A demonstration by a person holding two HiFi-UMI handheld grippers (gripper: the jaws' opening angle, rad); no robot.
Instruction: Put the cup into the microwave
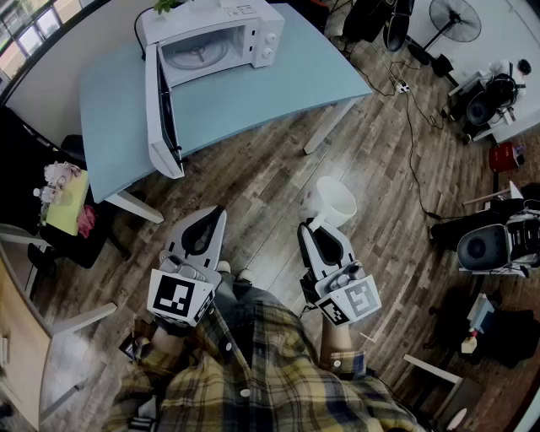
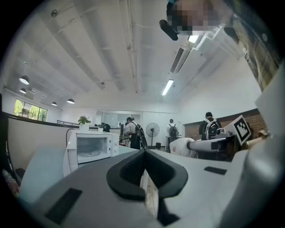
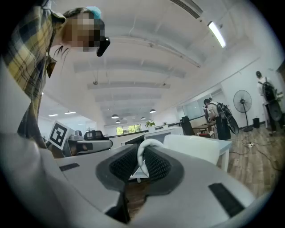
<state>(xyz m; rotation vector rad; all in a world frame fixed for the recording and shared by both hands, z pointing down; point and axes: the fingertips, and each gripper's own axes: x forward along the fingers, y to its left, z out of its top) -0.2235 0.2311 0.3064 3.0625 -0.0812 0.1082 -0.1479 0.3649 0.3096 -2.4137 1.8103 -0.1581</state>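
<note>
A white cup (image 1: pixel 334 201) hangs over the wooden floor, and my right gripper (image 1: pixel 315 226) is shut on its handle (image 3: pixel 143 153). The cup's body (image 3: pixel 196 149) lies on its side just past the jaws. My left gripper (image 1: pixel 205 226) is level beside it at the left, shut with nothing between its pads (image 2: pixel 143 171). The white microwave (image 1: pixel 215 40) stands on the far end of the light blue table (image 1: pixel 261 93), its door (image 1: pixel 162 118) swung wide open and its inside bare. In the left gripper view the microwave (image 2: pixel 91 149) is ahead at the left and the cup (image 2: pixel 180 146) at the right.
A standing fan (image 1: pixel 456 21) and floor cables (image 1: pixel 412 110) are at the far right. Dark equipment (image 1: pixel 494 245) crowds the right edge. A side stand with pink and yellow items (image 1: pixel 66 198) sits at the left. Several people (image 2: pixel 133 133) stand far behind the table.
</note>
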